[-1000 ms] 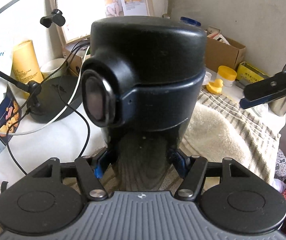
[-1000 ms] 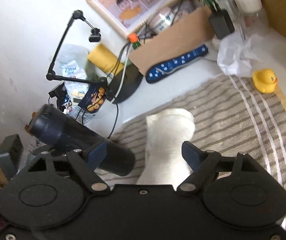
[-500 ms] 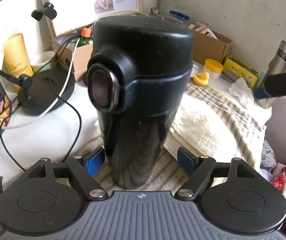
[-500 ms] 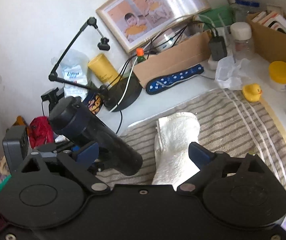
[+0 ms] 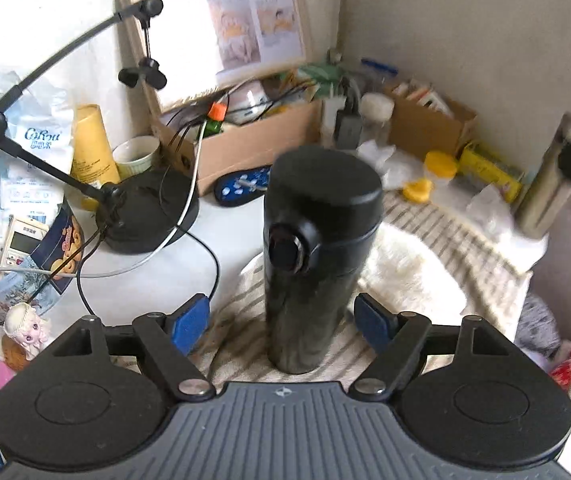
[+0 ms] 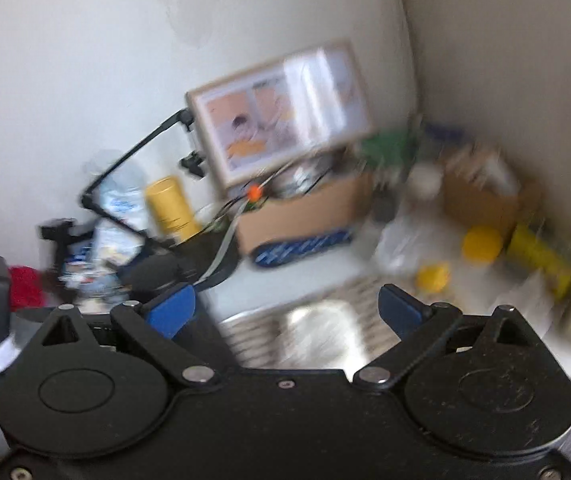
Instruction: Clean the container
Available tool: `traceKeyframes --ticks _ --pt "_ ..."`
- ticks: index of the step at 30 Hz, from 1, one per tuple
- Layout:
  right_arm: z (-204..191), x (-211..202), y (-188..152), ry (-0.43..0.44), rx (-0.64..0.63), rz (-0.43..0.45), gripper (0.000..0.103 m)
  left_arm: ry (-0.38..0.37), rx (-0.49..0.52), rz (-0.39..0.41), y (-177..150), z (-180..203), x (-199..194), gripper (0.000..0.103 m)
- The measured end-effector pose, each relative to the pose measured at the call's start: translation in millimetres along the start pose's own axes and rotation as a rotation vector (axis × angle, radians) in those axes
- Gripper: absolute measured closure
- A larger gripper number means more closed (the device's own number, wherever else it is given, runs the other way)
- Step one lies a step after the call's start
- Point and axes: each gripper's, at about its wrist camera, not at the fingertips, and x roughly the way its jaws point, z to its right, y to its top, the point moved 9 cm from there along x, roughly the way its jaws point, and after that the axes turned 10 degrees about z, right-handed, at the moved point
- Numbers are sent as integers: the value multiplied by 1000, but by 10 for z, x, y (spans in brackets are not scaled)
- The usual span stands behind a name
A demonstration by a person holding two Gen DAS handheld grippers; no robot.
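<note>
Our left gripper [image 5: 281,318] is spread wide, the flask [image 5: 317,248] upright between its pads, untouched, on the striped cloth [image 5: 481,248] beside the towel [image 5: 409,276]. Our right gripper [image 6: 285,306], blurred, gapes empty.

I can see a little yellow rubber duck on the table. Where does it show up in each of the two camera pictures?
Left wrist view: the yellow duck sits right of centre, beyond the black flask, at the far edge of the striped towel.
Right wrist view: the duck is a blurred yellow blob right of centre, above the gripper's right finger.
Shared landmark: the yellow-lidded jar, just behind and right of the duck.
</note>
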Motion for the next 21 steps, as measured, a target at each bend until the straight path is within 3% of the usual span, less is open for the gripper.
traceKeyframes --ticks 7,12,16,21 --pt "-221 -217 -135 -87 66 -67 1 -29 91 31 146 77 -317 24" --pt "-402 -460 -268 -123 126 -58 1 -71 79 20 157 148 -472 24" --pt "-468 -535 -349 -138 191 -116 1 -103 70 11 166 205 -596 24" --pt "-533 -595 -355 -163 161 -173 1 -121 96 7 228 298 -704 24"
